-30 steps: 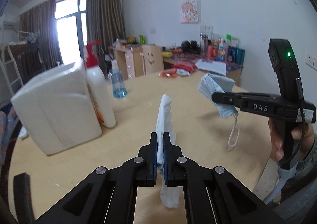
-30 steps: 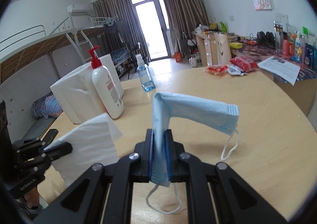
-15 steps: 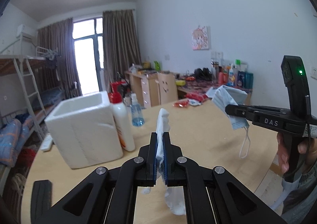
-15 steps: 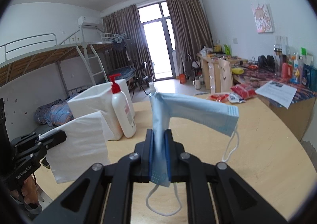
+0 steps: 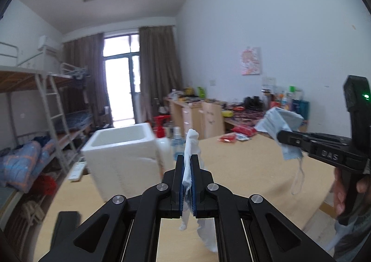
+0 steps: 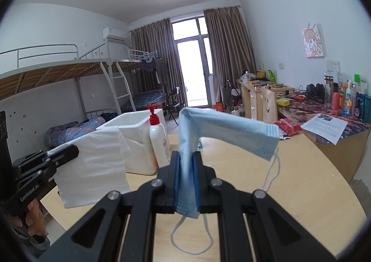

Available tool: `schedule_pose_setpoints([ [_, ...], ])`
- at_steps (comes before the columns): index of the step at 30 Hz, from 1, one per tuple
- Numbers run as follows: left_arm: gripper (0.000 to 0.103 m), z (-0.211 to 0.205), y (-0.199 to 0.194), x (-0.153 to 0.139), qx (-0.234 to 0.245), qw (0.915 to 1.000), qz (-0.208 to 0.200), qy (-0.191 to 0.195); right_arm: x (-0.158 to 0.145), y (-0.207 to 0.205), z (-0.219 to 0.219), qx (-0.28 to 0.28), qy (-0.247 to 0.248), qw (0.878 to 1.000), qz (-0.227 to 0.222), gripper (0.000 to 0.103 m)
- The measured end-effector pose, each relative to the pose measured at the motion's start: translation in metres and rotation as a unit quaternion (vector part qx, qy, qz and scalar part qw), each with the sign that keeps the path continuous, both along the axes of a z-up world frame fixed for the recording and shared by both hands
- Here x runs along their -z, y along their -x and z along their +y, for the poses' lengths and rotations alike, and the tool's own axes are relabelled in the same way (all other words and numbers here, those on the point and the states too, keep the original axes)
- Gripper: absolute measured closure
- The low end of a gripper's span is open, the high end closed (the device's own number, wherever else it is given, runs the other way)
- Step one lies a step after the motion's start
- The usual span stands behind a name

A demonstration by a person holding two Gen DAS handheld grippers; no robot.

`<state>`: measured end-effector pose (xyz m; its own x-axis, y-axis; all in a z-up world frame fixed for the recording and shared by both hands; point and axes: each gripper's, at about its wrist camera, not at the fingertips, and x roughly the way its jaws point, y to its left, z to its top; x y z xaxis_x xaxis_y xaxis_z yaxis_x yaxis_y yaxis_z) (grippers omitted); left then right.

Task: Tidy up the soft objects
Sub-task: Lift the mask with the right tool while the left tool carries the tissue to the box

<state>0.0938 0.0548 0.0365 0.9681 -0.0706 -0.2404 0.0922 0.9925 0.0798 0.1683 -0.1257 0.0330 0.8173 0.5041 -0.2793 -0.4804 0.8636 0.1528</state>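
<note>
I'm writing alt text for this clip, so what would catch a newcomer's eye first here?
Two soft things held up above the round wooden table: the right gripper is shut on a blue face mask whose ear loops dangle, and the left gripper is shut on a white tissue. Behind them on the table stand an open white foam box and a red-capped pump bottle.

The mask (image 6: 222, 132) is pale blue with white ear loops — the tissue (image 6: 92, 166) plain white. At ten o'clock, a white foam box (image 6: 136, 136); the pump bottle (image 6: 158, 139) is white, red-topped — the surface (image 6: 313, 183) light wood.
</note>
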Motion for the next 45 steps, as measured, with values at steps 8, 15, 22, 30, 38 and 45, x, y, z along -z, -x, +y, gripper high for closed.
schedule_pose_setpoints([
  [8, 0.098, 0.031, 0.015, -0.002, -0.090, 0.9958, -0.002, 0.013, -0.002, -0.001, 0.027, -0.042, 0.009, 0.999, -0.007, 0.089],
  [15, 0.098, 0.056, 0.028, -0.001, -0.134, 0.9910, -0.005, 0.006, -0.002, -0.004, 0.067, -0.097, 0.019, 0.995, -0.009, 0.089],
  [22, 0.098, 0.081, 0.028, -0.002, -0.166, 0.9860, 0.003, 0.014, -0.003, -0.006, 0.101, -0.140, 0.036, 0.990, -0.005, 0.089],
  [30, 0.098, 0.098, 0.023, -0.014, -0.161, 0.9866, -0.002, 0.027, -0.008, -0.015, 0.126, -0.170, 0.038, 0.985, 0.005, 0.089],
  [38, 0.098, 0.101, 0.008, -0.027, -0.160, 0.9867, -0.014, 0.029, -0.016, -0.025, 0.139, -0.172, 0.036, 0.984, 0.013, 0.089],
  [45, 0.098, 0.104, -0.007, -0.037, -0.150, 0.9883, -0.017, 0.023, -0.021, -0.030, 0.143, -0.168, 0.037, 0.985, 0.011, 0.089],
])
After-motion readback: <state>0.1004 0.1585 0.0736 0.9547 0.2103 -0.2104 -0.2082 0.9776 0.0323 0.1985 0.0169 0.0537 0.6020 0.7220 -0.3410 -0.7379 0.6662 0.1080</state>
